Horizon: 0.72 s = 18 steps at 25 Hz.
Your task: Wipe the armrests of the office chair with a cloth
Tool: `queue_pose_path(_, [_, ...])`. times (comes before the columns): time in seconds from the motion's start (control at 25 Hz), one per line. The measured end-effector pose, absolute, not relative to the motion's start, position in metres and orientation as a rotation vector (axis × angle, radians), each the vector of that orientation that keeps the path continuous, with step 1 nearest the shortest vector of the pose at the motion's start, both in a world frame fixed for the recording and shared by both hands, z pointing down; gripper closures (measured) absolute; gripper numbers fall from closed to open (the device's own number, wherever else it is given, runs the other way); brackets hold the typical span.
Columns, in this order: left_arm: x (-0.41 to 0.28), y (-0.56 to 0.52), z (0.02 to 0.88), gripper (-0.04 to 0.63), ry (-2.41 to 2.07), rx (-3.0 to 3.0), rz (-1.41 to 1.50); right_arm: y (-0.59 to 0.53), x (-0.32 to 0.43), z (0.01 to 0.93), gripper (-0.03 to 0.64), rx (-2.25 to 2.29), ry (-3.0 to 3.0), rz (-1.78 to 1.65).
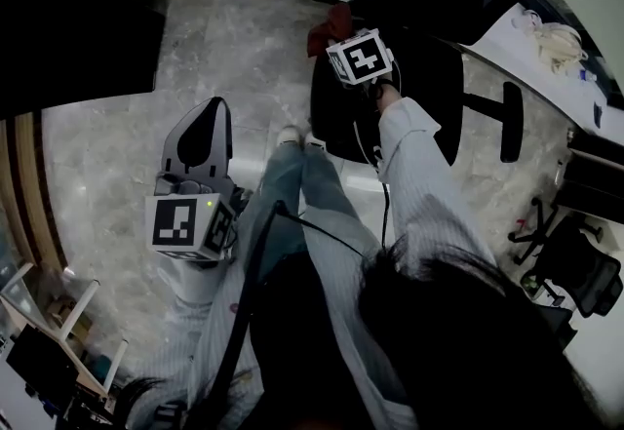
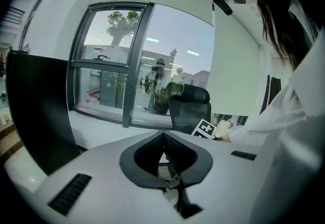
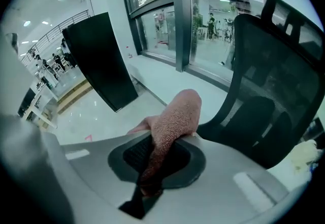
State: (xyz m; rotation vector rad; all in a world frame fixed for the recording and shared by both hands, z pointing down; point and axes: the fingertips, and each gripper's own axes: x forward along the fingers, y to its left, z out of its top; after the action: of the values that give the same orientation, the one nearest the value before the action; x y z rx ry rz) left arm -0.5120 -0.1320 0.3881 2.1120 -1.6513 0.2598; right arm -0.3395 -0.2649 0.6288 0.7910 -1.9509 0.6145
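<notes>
Cloth, pink and bunched, was clamped between the fingers of the right gripper, just beside the office chair at the head view's upper middle. The left gripper hung at lower left, its fingers pressed together on nothing.

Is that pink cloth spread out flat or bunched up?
Bunched up: the right gripper pinches the cloth into a thick wad poking past its jaws.

The cloth is dusty pink. The office chair is black, with a fine mesh back. The right gripper and the left gripper are light grey outside; the fingers are black and ribbed on the inner side. The marker cube is white with black squares. The floor is grey and marbled.
</notes>
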Motion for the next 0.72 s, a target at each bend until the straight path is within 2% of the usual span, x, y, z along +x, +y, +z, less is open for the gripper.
queue_pose_path(0.16, [-0.51, -0.131, 0.385, 0.592, -1.653, 2.1, 0.27, -0.232, -0.346, 0.622, 0.583, 0.726, -1.969, 0.593])
queue_pose_path(0.52, [-0.469, -0.143, 0.366, 0.592, -1.591, 2.232, 0.222, -0.062, -0.335, 0.591, 0.583, 0.452, -2.068, 0.593])
queue_pose_path(0.72, [-0.469, -0.144, 0.362, 0.592, -1.61, 2.243, 0.231, -0.03, -0.328, 0.587, 0.583, 0.411, -2.079, 0.61])
